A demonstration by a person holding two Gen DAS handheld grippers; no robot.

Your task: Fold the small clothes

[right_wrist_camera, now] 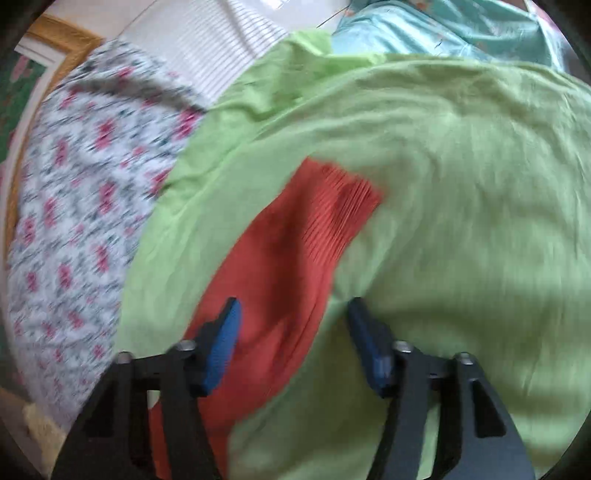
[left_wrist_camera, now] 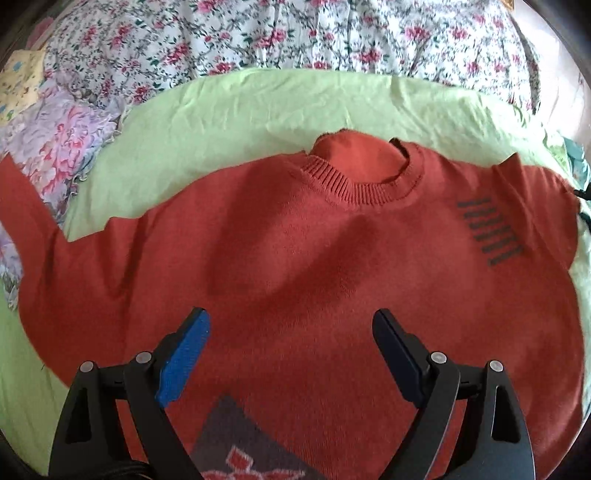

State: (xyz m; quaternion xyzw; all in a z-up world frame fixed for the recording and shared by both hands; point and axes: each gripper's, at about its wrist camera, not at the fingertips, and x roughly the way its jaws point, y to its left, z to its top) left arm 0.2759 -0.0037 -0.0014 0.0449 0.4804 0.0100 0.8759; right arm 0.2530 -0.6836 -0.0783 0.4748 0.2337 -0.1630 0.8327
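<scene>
Wrinkled green sheet (left_wrist_camera: 229, 110) is spread beneath a rust-red knitted sweater (left_wrist_camera: 295, 251) laid flat ahead of the left gripper (left_wrist_camera: 291, 354), jaws wide and empty. Its ribbed cuff (right_wrist_camera: 343, 206) is seen beyond the right gripper (right_wrist_camera: 293, 343), likewise spread, nothing held.

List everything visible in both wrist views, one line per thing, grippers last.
sweater: one, rust red with dark stripes and a grey patch, spread flat, front up, on the green sheet
sleeve cuff: one, ribbed rust red, lying on the sheet ahead of the right gripper
green sheet: one, light green, under the sweater
floral bedding: white with pink flowers, behind the sheet
striped cloth: one, white, far edge in the right view
left gripper: open, above the sweater's body
right gripper: open, over the sleeve
</scene>
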